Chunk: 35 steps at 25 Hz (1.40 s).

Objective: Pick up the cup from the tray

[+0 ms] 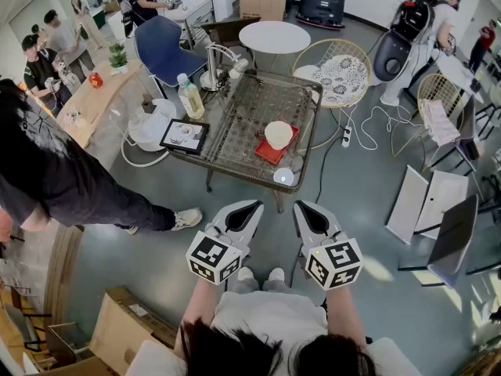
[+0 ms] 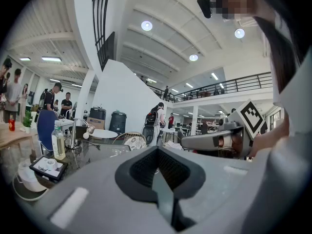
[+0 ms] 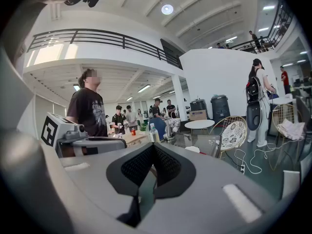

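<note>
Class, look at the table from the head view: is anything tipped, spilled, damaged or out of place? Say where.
Nothing stands out. The cup sits upright on the red tray, the bottle stands upright by the left edge of the table, and no spill shows.

No legible text, labels or numbers anywhere.

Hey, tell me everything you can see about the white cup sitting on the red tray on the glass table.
The cup is white and round, seen from above with its mouth facing up, so it stands upright. Its inside looks pale, and whether anything is in it cannot be told. No handle shows, and the material is too small to judge. It rests on a flat red tray toward the near right part of the glass-topped table. Only the tray touches it.
</note>
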Each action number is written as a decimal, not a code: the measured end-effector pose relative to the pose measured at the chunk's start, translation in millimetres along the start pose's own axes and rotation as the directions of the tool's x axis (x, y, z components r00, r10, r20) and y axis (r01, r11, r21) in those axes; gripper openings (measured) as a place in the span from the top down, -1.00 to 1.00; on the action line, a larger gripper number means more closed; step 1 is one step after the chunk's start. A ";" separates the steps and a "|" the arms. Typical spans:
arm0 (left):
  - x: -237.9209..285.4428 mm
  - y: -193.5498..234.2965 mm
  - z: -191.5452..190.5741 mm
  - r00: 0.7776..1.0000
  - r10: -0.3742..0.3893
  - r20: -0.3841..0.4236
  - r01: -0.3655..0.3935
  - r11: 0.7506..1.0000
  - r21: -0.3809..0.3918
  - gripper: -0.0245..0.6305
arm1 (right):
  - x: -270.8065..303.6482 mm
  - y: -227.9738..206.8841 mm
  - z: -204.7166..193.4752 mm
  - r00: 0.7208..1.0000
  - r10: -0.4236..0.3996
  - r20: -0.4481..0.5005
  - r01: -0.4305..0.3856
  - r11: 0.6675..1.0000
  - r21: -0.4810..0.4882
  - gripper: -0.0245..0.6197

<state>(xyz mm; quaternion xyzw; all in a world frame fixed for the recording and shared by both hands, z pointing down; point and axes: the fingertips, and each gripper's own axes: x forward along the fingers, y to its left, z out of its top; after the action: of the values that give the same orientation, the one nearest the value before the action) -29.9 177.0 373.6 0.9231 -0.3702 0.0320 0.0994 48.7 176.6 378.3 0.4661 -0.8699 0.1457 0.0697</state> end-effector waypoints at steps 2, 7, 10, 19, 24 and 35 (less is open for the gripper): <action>-0.9 -1.4 -0.8 1.000 -0.001 -0.004 0.001 1.000 0.003 0.93 | -0.9 0.0 0.8 1.000 -0.003 0.002 0.003 1.000 -0.005 0.85; -4.4 -2.1 -1.7 1.000 0.006 -0.003 -0.006 1.000 0.003 0.93 | -2.9 -1.4 1.9 1.000 -0.009 0.005 0.009 1.000 -0.009 0.85; -6.6 -2.0 -1.9 1.000 0.013 -0.003 -0.013 1.000 0.003 0.93 | -4.2 -0.7 2.4 1.000 -0.012 0.004 0.012 1.000 -0.015 0.85; -6.7 -6.4 -2.2 1.000 0.016 0.001 -0.016 1.000 0.003 0.93 | -6.1 -3.6 -5.0 1.000 -0.016 -0.022 0.016 1.000 0.005 0.85; -3.3 -7.8 -5.5 1.000 0.007 -0.005 -0.007 1.000 -0.021 0.80 | -6.2 -3.7 -5.5 0.999 0.038 -0.025 -0.038 0.999 -0.003 0.33; 18.0 -5.0 -6.8 0.999 0.006 -0.039 -0.006 1.000 -0.008 0.17 | -3.7 -19.7 4.4 0.995 0.098 0.036 -0.096 0.994 -0.047 -0.32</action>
<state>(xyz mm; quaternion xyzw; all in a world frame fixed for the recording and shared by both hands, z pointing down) -13.4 169.7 381.9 0.9208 -0.3710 0.0486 0.1102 67.1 167.8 376.9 0.4242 -0.8958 0.1202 0.0565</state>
